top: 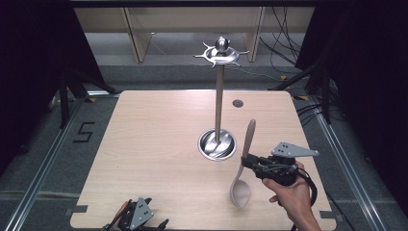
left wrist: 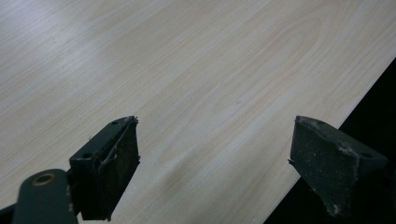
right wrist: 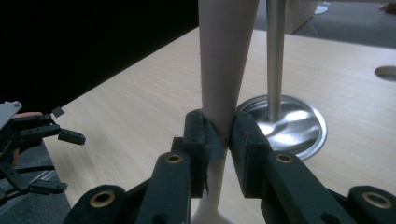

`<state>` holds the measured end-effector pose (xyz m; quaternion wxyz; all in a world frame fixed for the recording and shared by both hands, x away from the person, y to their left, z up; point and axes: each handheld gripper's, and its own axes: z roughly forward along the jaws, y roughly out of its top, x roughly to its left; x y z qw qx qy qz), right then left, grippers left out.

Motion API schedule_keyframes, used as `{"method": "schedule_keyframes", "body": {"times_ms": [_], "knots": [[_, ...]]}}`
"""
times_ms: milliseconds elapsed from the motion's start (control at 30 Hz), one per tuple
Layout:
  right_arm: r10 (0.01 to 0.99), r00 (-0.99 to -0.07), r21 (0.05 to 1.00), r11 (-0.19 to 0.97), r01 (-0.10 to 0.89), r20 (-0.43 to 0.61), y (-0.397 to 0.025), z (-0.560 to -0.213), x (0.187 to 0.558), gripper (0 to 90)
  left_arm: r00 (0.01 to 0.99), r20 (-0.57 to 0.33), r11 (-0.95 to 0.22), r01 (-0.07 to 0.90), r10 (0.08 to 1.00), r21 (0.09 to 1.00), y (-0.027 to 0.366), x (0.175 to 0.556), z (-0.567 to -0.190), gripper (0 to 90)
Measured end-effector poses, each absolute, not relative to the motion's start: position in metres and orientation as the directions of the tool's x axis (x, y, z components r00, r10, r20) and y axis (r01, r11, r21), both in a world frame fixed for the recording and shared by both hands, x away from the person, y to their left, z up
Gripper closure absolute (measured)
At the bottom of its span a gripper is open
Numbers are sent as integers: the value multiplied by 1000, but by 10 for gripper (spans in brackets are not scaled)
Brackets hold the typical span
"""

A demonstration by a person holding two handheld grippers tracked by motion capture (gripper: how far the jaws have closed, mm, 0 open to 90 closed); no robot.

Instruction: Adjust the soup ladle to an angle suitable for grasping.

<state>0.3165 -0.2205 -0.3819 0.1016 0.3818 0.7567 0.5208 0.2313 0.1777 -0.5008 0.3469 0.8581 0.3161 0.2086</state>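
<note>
Tongs at the person's left (top: 137, 217) sit low at the near left edge of the table (top: 154, 144), their grey plate facing up in the high view. In the left gripper view these left tongs (left wrist: 215, 163) stand wide open, the two black jaws far apart with bare pale wood between them and the table's edge running under the right-hand jaw; they hold nothing.

Toward the middle of the table stands a metal utensil stand (top: 219, 96): a round shiny base (top: 217, 144), a thin upright pole, and a hooked crown with a ball knob (top: 221, 48) at the top. A small round hole (top: 237, 103) is set in the tabletop just right of the pole, farther back.

Right of the base, a pale wooden spoon (top: 243, 163) is held off the table, nearly upright and slightly tilted, bowl down near the tabletop and handle tip up. The right tongs (top: 250, 161) are closed on its handle about midway, with the hand (top: 288, 195) behind them reaching in from the lower right. In the right gripper view the right tongs (right wrist: 219, 140) press both pads against the narrow part of the spoon (right wrist: 226, 56), and the stand's pole (right wrist: 275, 51) and base (right wrist: 289, 123) rise just behind. The left tongs (right wrist: 32, 149) show at that view's far left edge.
</note>
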Motion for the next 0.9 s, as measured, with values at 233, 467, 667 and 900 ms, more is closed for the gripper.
{"method": "schedule_keyframes", "body": {"times_ms": [233,467,667,900], "knots": [[692,-697,896,168,410,189,-219,-362,326,772,711,141,-554,392,689,734,178,231,-501,149],[715,-690,912,201,358,113,-221,-338,340,772,714,140,-556,390,686,734,177,231,-501,149],[739,-670,918,213,333,72,-222,-325,354,772,713,141,-559,395,687,729,178,232,-501,149],[754,-656,924,233,302,25,-220,-314,366,772,720,154,-577,389,677,718,180,234,-501,149]]}}
